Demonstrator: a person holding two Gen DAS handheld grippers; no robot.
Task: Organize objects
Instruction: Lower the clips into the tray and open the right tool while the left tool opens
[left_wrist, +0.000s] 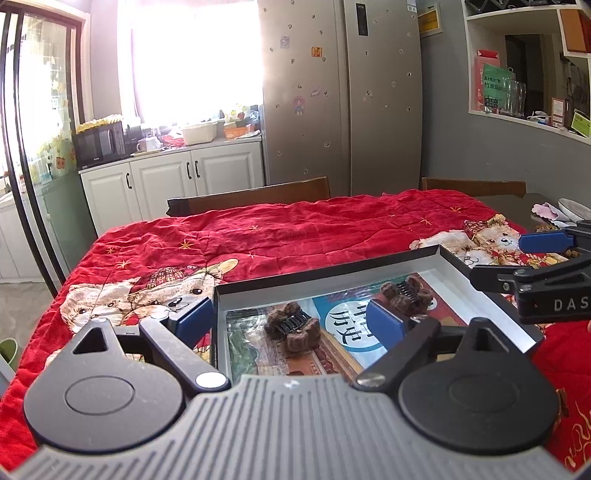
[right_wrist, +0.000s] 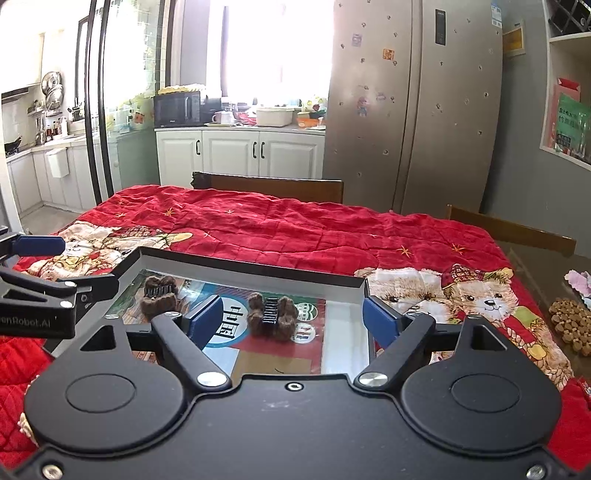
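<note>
A shallow black box (left_wrist: 332, 271) (right_wrist: 255, 264) with a printed sheet inside lies on the red quilt. Two brown fuzzy hair clips lie in it: one (left_wrist: 293, 328) (right_wrist: 159, 297) on the left, one (left_wrist: 406, 293) (right_wrist: 272, 314) on the right. My left gripper (left_wrist: 291, 319) is open and empty, hovering over the box's left part around the left clip. My right gripper (right_wrist: 293, 319) is open and empty, hovering over the box's right part around the right clip. Each gripper shows in the other's view, the right gripper (left_wrist: 535, 258) and the left gripper (right_wrist: 44, 266).
The red quilt with bear prints (left_wrist: 280, 232) (right_wrist: 295, 229) covers the table. Wooden chairs (left_wrist: 258, 194) (right_wrist: 273, 186) stand at the far side. Brown pellets (right_wrist: 570, 321) and a dish (left_wrist: 574, 210) lie on the bare table at the right.
</note>
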